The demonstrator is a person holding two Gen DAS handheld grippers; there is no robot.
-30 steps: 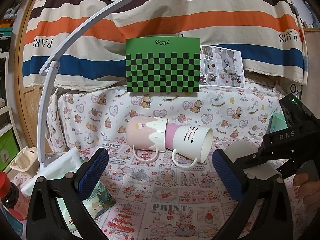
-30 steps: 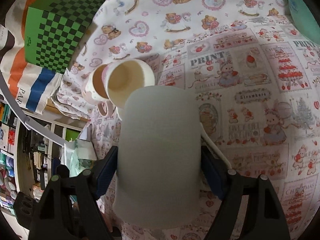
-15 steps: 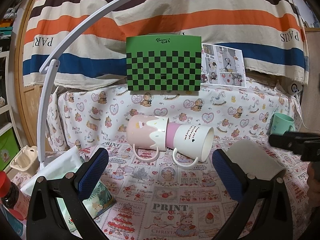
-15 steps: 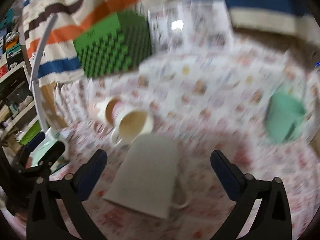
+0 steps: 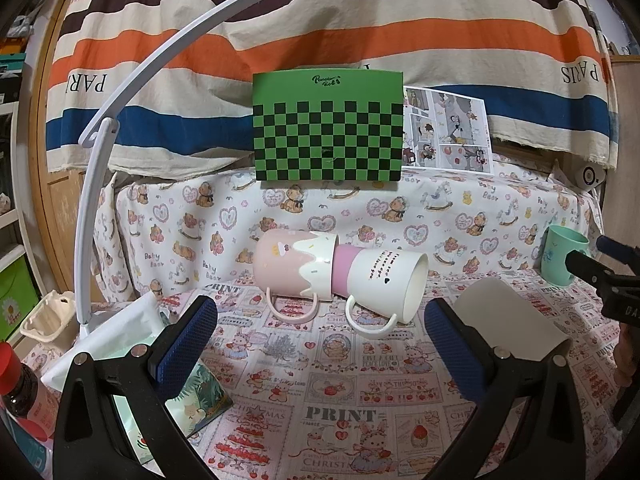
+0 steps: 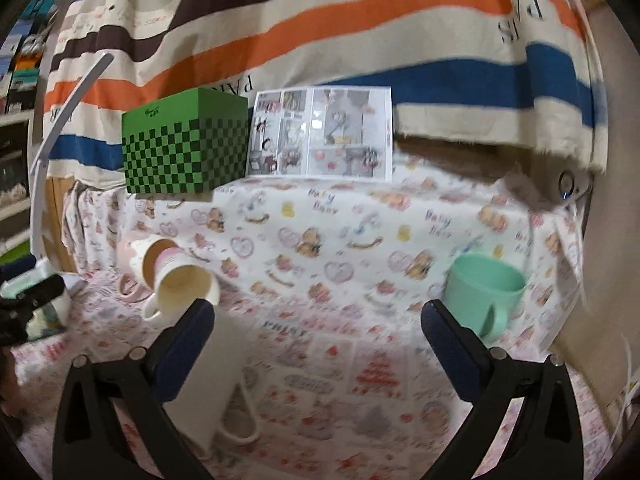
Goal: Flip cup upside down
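A plain white cup (image 5: 508, 322) stands upside down on the patterned cloth, behind my left gripper's right finger; in the right wrist view the cup (image 6: 216, 376) sits by the left finger with its handle toward me. My left gripper (image 5: 320, 344) is open and empty, low over the cloth. My right gripper (image 6: 318, 344) is open and empty, pulled back from the cup; it shows at the right edge of the left wrist view (image 5: 600, 268). Two nested mugs, pink (image 5: 292, 264) and white (image 5: 384, 280), lie on their sides at the middle.
A mint green cup (image 6: 482, 292) stands upright at the right. A green checkered box (image 5: 328, 128) and a comic sheet (image 5: 448, 134) stand on the raised back ledge. A white lamp arm (image 5: 96, 184), a bottle (image 5: 16, 384) and packets (image 5: 108, 340) are at the left.
My right gripper let go of the white cup, which now stands upside down on the cloth, and drew back and tilted up. My left gripper has not moved.
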